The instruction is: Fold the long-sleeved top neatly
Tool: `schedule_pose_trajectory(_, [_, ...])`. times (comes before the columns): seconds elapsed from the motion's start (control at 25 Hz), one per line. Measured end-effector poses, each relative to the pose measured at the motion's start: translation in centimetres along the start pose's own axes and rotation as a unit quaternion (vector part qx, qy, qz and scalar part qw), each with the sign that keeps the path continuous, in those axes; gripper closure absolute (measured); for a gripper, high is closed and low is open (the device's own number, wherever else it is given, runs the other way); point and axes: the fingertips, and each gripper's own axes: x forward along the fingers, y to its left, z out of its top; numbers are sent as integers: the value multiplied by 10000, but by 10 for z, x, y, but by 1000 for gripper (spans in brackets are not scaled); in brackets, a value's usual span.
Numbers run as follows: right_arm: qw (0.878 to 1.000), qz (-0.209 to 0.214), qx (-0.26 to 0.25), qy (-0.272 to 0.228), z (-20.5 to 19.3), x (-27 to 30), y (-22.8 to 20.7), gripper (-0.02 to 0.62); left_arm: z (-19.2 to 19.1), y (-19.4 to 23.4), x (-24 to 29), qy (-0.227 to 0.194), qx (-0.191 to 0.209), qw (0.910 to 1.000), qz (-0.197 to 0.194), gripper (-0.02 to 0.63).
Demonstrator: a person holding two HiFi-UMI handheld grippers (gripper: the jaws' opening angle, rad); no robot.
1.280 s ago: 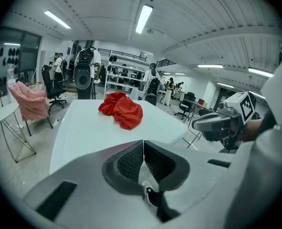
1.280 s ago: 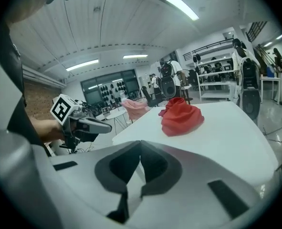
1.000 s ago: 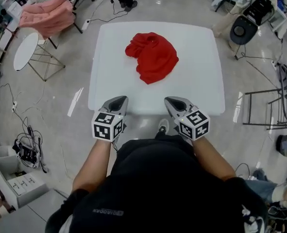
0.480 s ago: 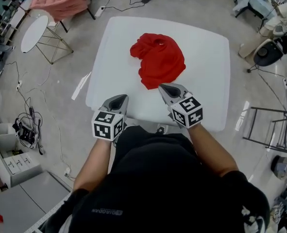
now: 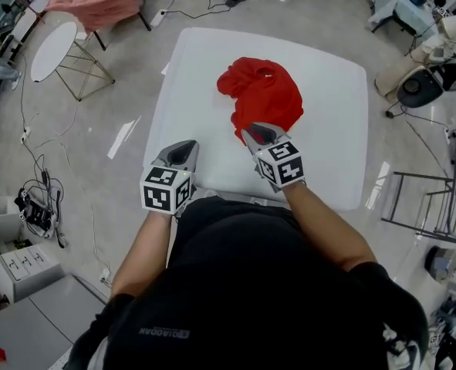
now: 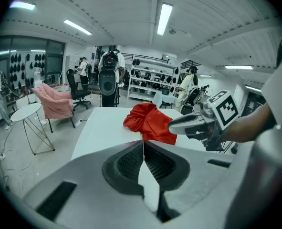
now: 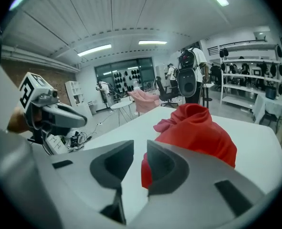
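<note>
**A:** so what just changed?

**B:** your right tool (image 5: pixel 260 132) came forward to the near edge of the red top (image 5: pixel 262 92), which sits bunched mid-counter (image 5: pixel 328 153). Its jaws have just been opening, nothing in them yet. Left tool (image 5: pixel 183 149) is clenched and empty by the counter's near edge. Reckon you're set for the first grab.

glossy grey floor (image 5: pixel 96 122) — round side table (image 5: pixel 54 51)

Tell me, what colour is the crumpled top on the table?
The top is red, clearest in the head view.
</note>
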Motion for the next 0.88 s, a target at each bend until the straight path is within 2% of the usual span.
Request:
schedule_pose_trajectory(0.12, [9988,-344,122,322,-13,30,-8,464,-4,18,-5,15,36,10000,-74,600])
schedule_pose_trajectory(0.28, [9940,-850,111,686,-28,54,-18,439,-15,37,-8,120,28,9996,-237,600])
schedule_pose_trajectory(0.36, [9908,-1023,85,884,-37,63,-21,441,-19,44,-8,168,36,9992,-349,600])
schedule_pose_trajectory(0.48, [9873,-1251,150,967,-42,65,-28,506,-25,52,-3,278,104,9981,-533,600])
schedule_pose_trajectory(0.56, [9873,-1301,377,830,-40,58,-28,533,-24,58,2,321,159,9972,-659,600])
schedule_pose_trajectory(0.72, [9884,-1205,878,279,-31,25,-22,541,-13,64,13,304,357,9944,-944,600])
schedule_pose_trajectory(0.88, [9785,-1488,1386,-350,-29,-34,-30,545,-5,60,28,306,605,9905,-1199,600])
